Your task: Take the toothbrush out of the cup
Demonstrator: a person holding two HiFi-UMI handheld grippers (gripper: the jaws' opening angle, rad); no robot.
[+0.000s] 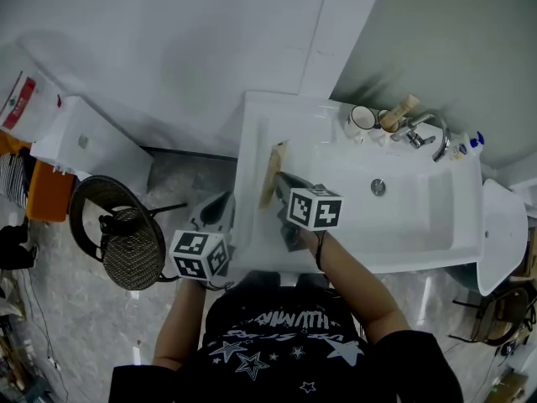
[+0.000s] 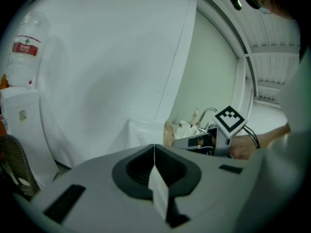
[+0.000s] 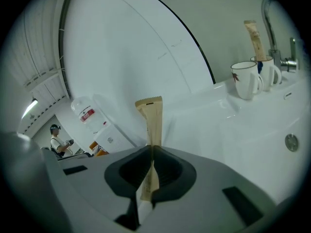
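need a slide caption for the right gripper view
The right gripper shut on a wrapped toothbrush over the sink, two cups on its ledge behind.

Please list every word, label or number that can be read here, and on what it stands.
No text can be read for certain.
Water bottle, red label: white print, too blurred.
Person's shirt: white lettering, upside down, not legible.
Wrapped toothbrush, top edge: dark print, too small.
White cup: small red mark, no letters visible.

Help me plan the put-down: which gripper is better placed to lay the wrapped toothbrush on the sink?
Right. The right gripper is shut on the wrapped toothbrush over the sink; the left gripper is shut, empty, beside the sink's left edge.
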